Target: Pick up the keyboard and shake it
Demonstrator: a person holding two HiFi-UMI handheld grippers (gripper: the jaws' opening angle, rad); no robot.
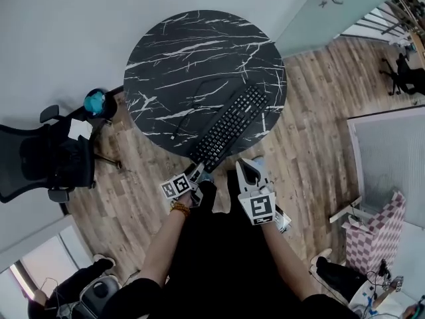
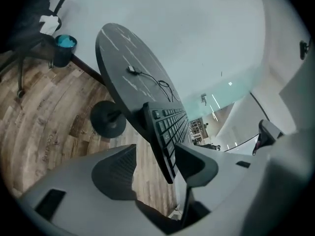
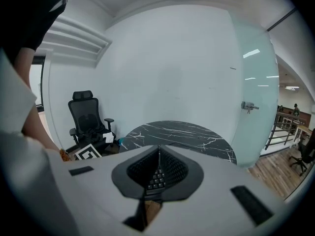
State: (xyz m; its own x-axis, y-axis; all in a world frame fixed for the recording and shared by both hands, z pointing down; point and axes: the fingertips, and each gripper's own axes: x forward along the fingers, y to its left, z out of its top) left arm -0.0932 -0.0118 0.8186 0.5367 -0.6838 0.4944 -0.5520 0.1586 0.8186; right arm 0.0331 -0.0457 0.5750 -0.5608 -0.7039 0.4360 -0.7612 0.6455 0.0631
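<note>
A black keyboard (image 1: 231, 128) lies slantwise on the round black marble table (image 1: 179, 52), its near end jutting over the table's front edge. Its loose cable (image 1: 199, 92) curls across the tabletop. My left gripper (image 1: 197, 173) is at that overhanging end. In the left gripper view the left gripper (image 2: 156, 154) stands open with the keyboard's (image 2: 170, 127) end corner between the jaws, closer to the right-hand one and not pressed by either. My right gripper (image 1: 249, 168) hovers just off the table edge, right of the keyboard's end. The right gripper (image 3: 158, 150) is shut and holds nothing.
A black office chair (image 1: 46, 158) and a teal bin (image 1: 95, 102) stand left of the table. A glass door (image 1: 332, 12) is at the back right, a pink checkered box (image 1: 378, 234) at the right. The table's pedestal base (image 2: 107, 117) rests on wood floor.
</note>
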